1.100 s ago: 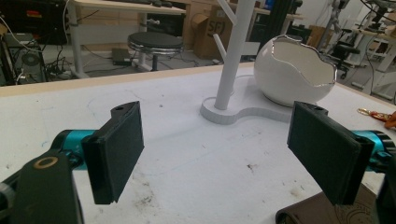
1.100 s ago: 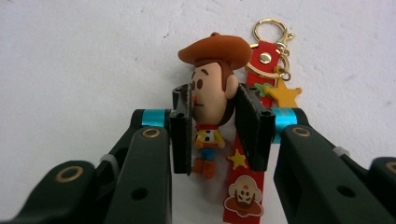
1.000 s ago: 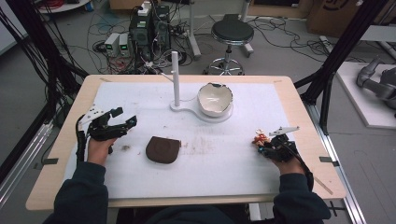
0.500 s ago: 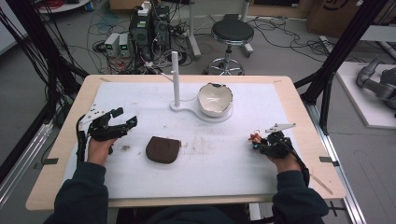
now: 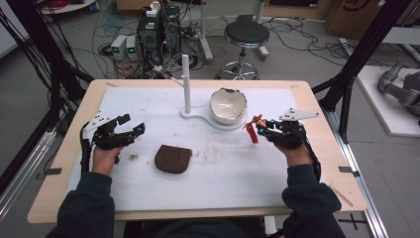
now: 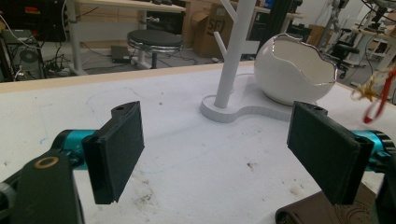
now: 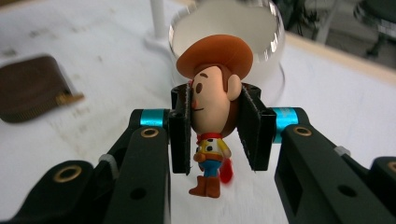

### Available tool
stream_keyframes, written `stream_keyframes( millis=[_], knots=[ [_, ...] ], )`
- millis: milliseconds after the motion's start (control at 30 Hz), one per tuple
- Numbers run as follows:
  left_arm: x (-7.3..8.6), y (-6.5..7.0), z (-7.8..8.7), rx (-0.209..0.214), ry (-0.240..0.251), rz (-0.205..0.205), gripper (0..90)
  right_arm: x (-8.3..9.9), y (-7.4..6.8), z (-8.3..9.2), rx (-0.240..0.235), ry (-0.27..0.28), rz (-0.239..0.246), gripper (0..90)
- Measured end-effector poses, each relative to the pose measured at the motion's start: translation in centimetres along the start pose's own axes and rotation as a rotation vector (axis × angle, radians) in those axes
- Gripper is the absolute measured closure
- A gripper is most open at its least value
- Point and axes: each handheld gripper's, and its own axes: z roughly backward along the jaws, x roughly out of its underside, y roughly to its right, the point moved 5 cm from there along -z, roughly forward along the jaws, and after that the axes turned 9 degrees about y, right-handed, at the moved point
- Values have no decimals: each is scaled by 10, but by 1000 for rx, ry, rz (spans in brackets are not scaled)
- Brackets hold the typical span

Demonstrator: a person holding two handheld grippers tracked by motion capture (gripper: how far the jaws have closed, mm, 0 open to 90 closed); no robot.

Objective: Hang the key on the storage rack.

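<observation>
Cowboy doll pinched in my right claw, lifted off the table.

My right claw (image 7: 215,135) has just been closing and now clamps the cowboy doll (image 7: 212,107) by its head, one pad on each cheek; the body and boots hang free below the pads. From above, it hangs just beside the white bowl (image 5: 228,105). My left claw (image 6: 219,149) stands wide with nothing between its pads, near the brown pouch (image 5: 173,158).

Cowboy figure (image 7: 212,112): brown hat, yellow shirt, blue trousers. Bowl (image 5: 228,105) white. Pouch (image 5: 172,158) dark brown.
</observation>
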Motion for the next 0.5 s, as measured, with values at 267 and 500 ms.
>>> stream_keyframes(
  millis=[267, 500],
  knots=[
    [0, 0, 0, 0, 0, -1, 187, -49, -17, -17, -59, 70, 89, 682],
    [0, 0, -1, -1, 2, 7, 187, -94, -45, -47, -161, 136, 125, 682]
  ],
)
